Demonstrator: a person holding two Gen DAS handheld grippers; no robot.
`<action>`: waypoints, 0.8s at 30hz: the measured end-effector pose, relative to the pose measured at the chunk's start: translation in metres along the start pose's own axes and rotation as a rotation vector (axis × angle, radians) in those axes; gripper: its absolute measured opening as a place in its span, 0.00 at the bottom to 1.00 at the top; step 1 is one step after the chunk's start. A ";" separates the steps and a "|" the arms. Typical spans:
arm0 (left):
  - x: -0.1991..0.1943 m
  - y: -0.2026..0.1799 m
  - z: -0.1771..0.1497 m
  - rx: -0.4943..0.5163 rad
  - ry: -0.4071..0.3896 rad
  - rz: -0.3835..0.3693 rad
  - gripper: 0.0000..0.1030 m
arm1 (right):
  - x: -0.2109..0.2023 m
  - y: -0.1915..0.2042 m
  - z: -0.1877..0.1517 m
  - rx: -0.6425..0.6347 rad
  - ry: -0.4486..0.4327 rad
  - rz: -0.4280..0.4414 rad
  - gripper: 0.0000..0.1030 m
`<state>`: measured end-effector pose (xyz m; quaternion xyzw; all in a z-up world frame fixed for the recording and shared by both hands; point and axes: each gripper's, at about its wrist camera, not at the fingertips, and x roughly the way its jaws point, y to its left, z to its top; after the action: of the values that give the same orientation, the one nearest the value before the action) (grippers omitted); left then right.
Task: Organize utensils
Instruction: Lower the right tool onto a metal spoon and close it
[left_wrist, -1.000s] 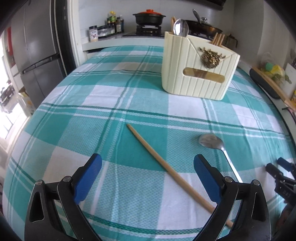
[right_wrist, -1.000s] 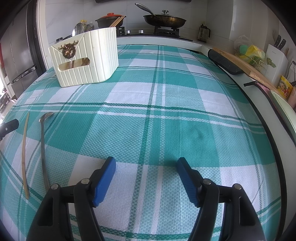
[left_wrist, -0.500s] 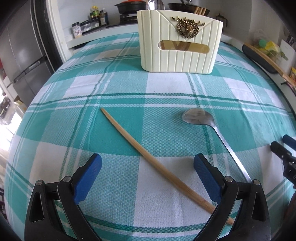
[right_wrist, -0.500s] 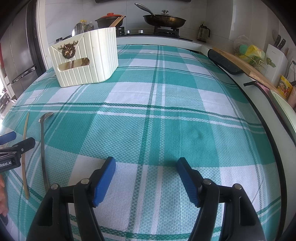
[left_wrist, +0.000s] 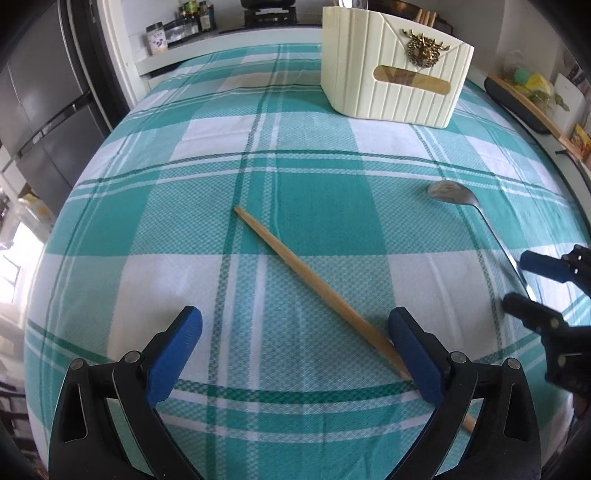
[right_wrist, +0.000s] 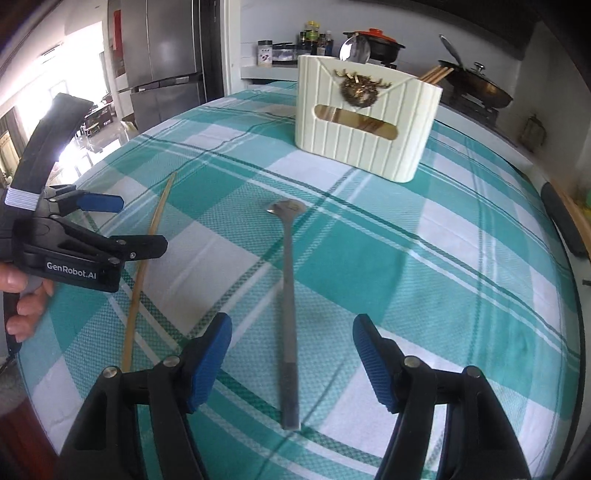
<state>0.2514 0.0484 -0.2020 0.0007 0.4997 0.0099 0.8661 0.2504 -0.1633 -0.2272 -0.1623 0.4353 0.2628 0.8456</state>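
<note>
Spoon (right_wrist: 289, 295) lies flat on the checked cloth (right_wrist: 369, 258), bowl twd the holder (right_wrist: 365, 118), handle running back btwn my right gripper (right_wrist: 291, 360) fingers. R jaws are closing, pads not touching the handle yet, gap each side. Chopstick (left_wrist: 325, 291) lies diagonal just left of the spoon; its near end passes under the right-hand finger of my left gripper (left_wrist: 295, 350). L jaws wide, holding nothing.

Only writing I can read: "GenRobot.AI" on the left gripper body in the right wrist view. A hand (right_wrist: 22, 295) wraps its grip at the left edge.

Cream ribbed holder stands upright at the far side of the cloth, well apart from both utensils, a spoon and chopsticks already sticking out the top, gold stag badge on front. Both grippers angle steeply down at the table.
</note>
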 end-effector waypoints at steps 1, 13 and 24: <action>-0.001 0.003 -0.001 0.002 0.001 0.010 0.98 | 0.002 -0.002 0.003 0.024 -0.010 0.005 0.37; 0.003 -0.008 0.005 -0.028 -0.035 -0.120 0.97 | -0.016 -0.125 -0.033 0.680 -0.043 0.036 0.12; 0.000 -0.083 0.003 0.216 -0.053 -0.237 0.97 | -0.042 -0.120 -0.048 0.576 -0.083 -0.064 0.39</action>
<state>0.2556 -0.0346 -0.2012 0.0352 0.4717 -0.1463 0.8688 0.2696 -0.2975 -0.2146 0.0816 0.4515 0.1080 0.8819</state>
